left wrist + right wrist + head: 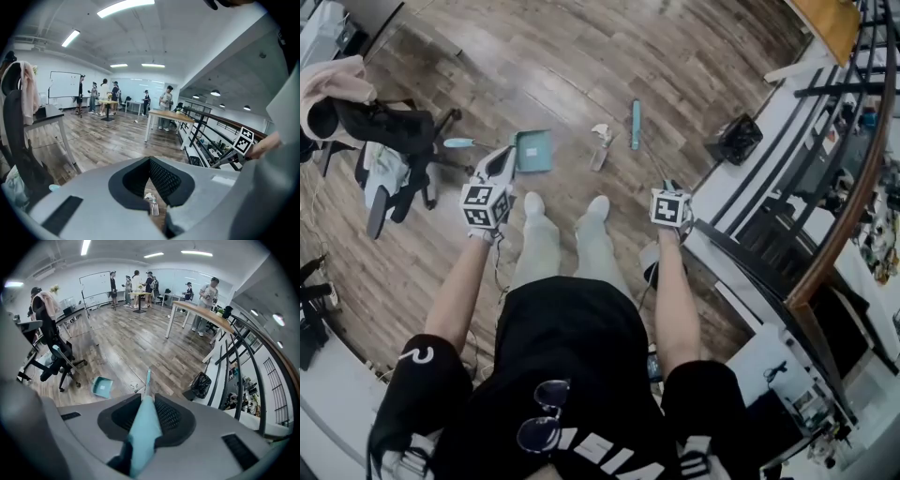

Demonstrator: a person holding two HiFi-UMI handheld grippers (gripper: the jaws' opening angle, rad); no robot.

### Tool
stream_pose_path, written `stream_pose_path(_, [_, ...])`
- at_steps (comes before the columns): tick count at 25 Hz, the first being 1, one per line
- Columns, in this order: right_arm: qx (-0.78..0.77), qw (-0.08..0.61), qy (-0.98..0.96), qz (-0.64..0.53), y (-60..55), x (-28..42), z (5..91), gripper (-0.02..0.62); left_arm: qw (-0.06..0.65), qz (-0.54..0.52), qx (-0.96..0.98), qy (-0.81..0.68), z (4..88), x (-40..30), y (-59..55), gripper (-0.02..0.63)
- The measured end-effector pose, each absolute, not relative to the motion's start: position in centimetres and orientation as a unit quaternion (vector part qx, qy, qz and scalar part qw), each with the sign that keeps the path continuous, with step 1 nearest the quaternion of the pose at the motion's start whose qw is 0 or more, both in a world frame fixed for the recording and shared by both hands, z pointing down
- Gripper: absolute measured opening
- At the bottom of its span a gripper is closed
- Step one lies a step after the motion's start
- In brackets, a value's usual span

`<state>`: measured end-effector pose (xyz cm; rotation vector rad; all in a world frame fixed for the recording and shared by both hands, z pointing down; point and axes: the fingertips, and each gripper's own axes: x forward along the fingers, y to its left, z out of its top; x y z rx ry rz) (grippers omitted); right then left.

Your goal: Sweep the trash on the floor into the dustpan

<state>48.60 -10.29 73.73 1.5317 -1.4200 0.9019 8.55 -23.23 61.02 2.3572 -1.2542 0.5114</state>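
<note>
On wood floor (581, 56), far left: office chair (394, 131) draped with clothes. Teal dustpan (532, 151) lies flat right of it. Left gripper (501, 167) held just beside dustpan, jaws closed together, nothing between. Ahead of person's feet: crumpled paper (602, 134) and small clear bottle (598, 158), between dustpan and teal broom head (636, 125). Right gripper (667, 190) clamps broom handle (140, 437). Black bin (734, 139) by railing (853, 178).

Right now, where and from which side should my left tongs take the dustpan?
I'd grip the dustpan's long thin handle, high up, coming from your side. It slants up toward the office chair, while the dustpan's body is too broad and lies on the floor.
</note>
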Motion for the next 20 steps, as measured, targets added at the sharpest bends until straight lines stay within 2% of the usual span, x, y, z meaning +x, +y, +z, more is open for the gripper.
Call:
stream_pose_path(6, [0.596,0.465,-0.548,0.359,-11.7,48.5,78.3,0.084,0.216,0.179,0.85,-0.446,64.1,9.0,-24.5,-0.002])
stream_pose_path(13, [0.57,0.521,-0.522,0.363,-12.4,43.1,83.2,0.084,0.233,0.179,0.857,-0.423,66.8,7.9,-24.8,-0.002])
stream_pose_path(20, [0.562,0.5,-0.53,0.391,-13.0,35.2,85.2,0.084,0.245,0.184,0.854,-0.42,67.6,3.9,-24.3,-0.002])
